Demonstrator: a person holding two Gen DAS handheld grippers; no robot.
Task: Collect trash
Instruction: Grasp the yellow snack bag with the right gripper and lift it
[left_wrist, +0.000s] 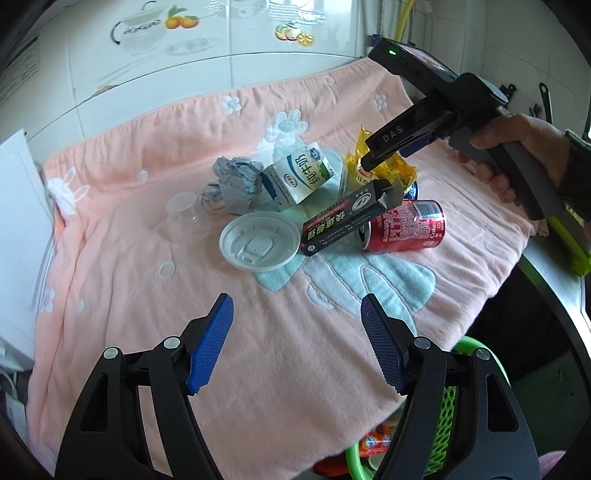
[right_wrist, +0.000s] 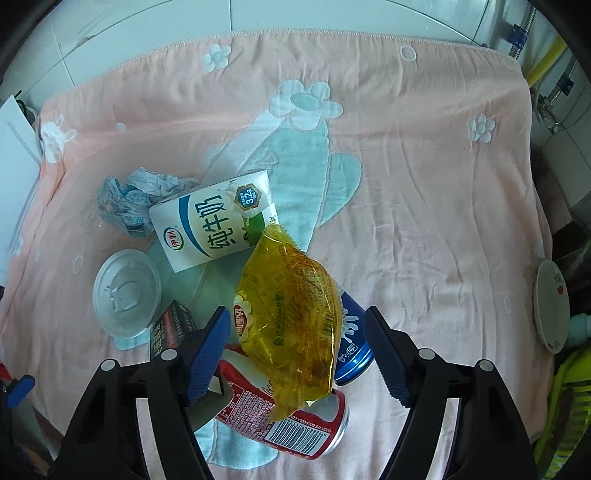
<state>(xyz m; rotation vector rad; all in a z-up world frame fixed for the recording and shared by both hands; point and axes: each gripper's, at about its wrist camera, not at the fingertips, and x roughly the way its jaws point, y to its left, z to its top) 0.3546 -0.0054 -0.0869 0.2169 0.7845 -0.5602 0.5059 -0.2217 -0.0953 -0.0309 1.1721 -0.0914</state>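
Looking along my left gripper (left_wrist: 297, 341), I see its jaws spread wide and empty above the pink towel (left_wrist: 155, 173) that covers the bench. The trash sits in a heap past them: a white plastic lid (left_wrist: 258, 243), a crumpled grey paper (left_wrist: 236, 182), a clear plastic cup (left_wrist: 184, 216), a milk carton (left_wrist: 299, 175), a black box (left_wrist: 343, 219) leaning on a red cola can (left_wrist: 406, 227), and a yellow wrapper (left_wrist: 373, 162) behind. My right hand (left_wrist: 517, 155) brings the other tool in over the wrapper. A green basket (left_wrist: 447, 410) shows below the bench's near edge, probably where the trash goes.

Through my right gripper (right_wrist: 297, 350) the jaws are also released, holding nothing, and the yellow wrapper (right_wrist: 291, 321) lies between them, draped across the red cola can (right_wrist: 295, 424) with a blue can (right_wrist: 351, 347) just beside it. The milk carton (right_wrist: 218, 225) touches the wrapper's far tip.

My worry is the closing pinch. That film looks slick and slack, so it may slide out, or my left fingertip (right_wrist: 208, 350) may catch the can beneath and set it rolling, tipping the leaning box.
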